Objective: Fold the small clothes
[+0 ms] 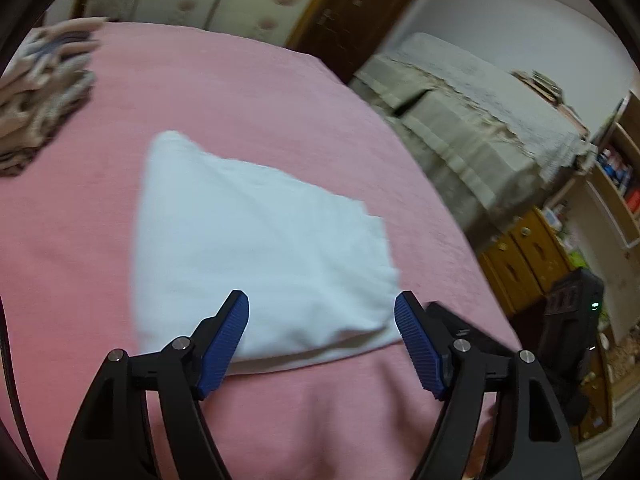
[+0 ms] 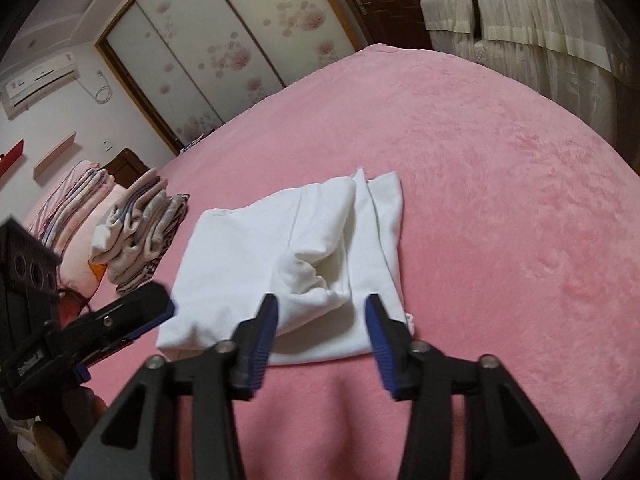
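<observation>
Your left gripper (image 1: 321,312): jaws spread wide, nothing between the blue pads (image 1: 224,344), tips hovering over the near edge of the white garment (image 1: 260,248). Released, no grip.

Your right gripper (image 2: 322,318): jaws apart too, not as wide, pads clear of cloth, empty. Tips sit just over the garment's near hem.

White garment: folded into a rough rectangle, lying flat on the pink bedspread (image 2: 500,200), approx. mid-bed, directly ahead of both grippers. Top layer rumpled w/ a loose pocket of fabric near the centre.

Left gripper also shows at lower left of the right wrist view, beside the garment's left corner.

Farther back, left: stack of folded clothes (image 2: 140,232) on the bedspread, well apart from the garment.

Beyond the bed: wardrobe w/ flowered sliding doors (image 2: 224,40), dark wooden door (image 2: 384,0).
</observation>
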`<state>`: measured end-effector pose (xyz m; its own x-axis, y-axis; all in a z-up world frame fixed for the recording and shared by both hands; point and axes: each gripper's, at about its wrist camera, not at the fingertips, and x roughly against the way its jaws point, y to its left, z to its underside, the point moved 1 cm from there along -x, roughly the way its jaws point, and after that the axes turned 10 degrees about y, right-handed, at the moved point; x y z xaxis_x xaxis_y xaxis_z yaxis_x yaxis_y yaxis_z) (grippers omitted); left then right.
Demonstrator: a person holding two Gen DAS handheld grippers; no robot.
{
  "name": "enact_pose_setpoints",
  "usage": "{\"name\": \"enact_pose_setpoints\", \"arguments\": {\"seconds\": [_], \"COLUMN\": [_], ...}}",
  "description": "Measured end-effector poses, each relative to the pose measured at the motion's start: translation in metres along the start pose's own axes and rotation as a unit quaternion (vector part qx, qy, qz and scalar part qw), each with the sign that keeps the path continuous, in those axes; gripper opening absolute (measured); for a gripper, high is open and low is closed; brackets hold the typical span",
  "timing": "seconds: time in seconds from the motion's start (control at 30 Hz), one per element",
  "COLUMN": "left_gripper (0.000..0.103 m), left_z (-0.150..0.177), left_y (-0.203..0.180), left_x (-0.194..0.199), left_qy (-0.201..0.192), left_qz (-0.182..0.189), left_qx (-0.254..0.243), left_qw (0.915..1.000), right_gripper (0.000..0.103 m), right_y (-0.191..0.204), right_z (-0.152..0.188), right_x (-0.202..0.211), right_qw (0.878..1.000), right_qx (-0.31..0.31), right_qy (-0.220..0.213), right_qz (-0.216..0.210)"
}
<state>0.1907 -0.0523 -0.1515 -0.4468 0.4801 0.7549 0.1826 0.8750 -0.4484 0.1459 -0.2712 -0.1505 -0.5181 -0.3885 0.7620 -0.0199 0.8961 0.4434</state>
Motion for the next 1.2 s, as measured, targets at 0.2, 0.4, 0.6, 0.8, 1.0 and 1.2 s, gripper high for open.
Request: {"name": "enact_pose_setpoints", "arguments": {"seconds": [0.2,0.4,0.6,0.8,1.0,1.2], "left_gripper": [0.074,0.074,0.074,0.074,0.074,0.075], "left_z": [0.014,0.021,0.015,0.015,0.018,0.021], "left_y": [0.081,0.102,0.081,0.073,0.07,0.063], "left_x": [0.001,-0.004,-0.022,-0.029,-0.045,-0.046], "left_qy": [0.008,0.01,0.013,0.019,0.045,0.043], "left_qz": [-0.046,-0.028,-0.023,-0.024,-0.034,-0.044], "left_qx": [0.113,0.143,0.117,0.098,0.09,0.075], "left_qw": [0.9925,0.9893,0.9927,0.9947,0.9943,0.9953], "right_gripper": [0.051,0.051,0.025,0.023,0.023,0.023], "right_y": [-0.012,-0.023,-0.014,0.009,-0.026,-0.02], "right_z": [-0.008,-0.021,-0.034,-0.029,-0.006,0.002], "right_x": [-0.028,-0.056,-0.055,-0.008,-0.026,-0.014], "right_qw": [0.997,0.986,0.989,0.999,0.999,0.999], "right_qx": [-0.036,-0.101,-0.081,-0.005,-0.04,-0.025], "right_qy": [0.057,0.083,0.071,-0.001,0.03,-0.016], "right_qz": [-0.045,-0.101,-0.099,-0.039,-0.001,0.015]}}
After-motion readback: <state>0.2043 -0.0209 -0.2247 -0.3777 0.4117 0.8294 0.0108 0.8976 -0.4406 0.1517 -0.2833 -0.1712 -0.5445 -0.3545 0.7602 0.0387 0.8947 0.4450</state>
